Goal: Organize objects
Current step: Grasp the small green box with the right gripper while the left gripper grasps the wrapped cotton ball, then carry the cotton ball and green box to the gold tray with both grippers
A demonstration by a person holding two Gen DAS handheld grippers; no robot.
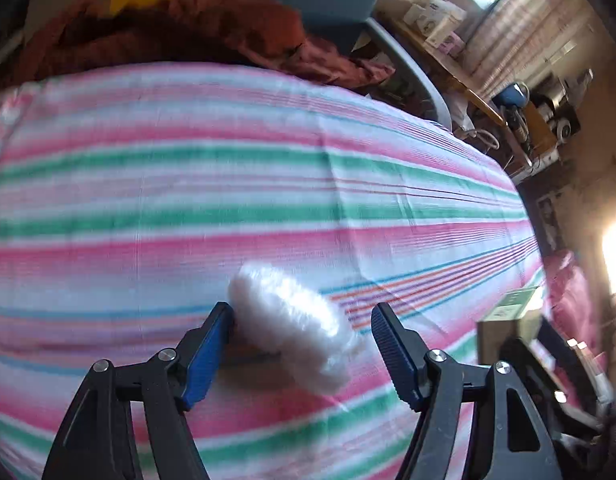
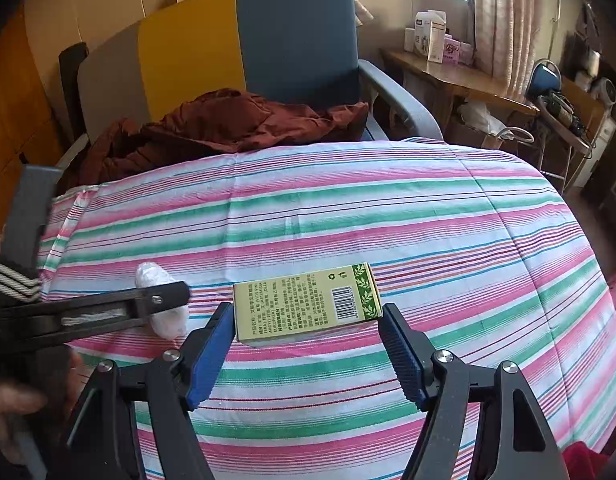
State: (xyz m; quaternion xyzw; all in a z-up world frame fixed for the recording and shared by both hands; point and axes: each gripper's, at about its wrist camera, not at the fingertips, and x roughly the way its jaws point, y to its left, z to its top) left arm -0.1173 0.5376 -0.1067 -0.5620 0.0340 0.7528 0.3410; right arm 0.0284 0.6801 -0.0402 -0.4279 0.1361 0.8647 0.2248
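Neither item looks collected yet: the left claw [image 1: 302,344] gapes around the fluffy white plastic-wrapped bundle [image 1: 292,328] on the striped bedsheet [image 2: 428,208], while the right claw [image 2: 308,344] brackets the pale green printed carton [image 2: 308,304], ungripped.

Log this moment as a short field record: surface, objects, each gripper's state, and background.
surface: striped bedsheet, pink, green and white
object 1: white plastic-wrapped bundle, lying on the sheet
object 2: green and cream carton, lying flat with its barcode side up
left gripper: open, straddling the bundle; one pad beside it, contact unclear
right gripper: open, fingers either side of the carton's near edge, not closed on it
layout: bundle lies left of the carton in the right wrist view
background: rust-brown cloth heaped at a blue armchair
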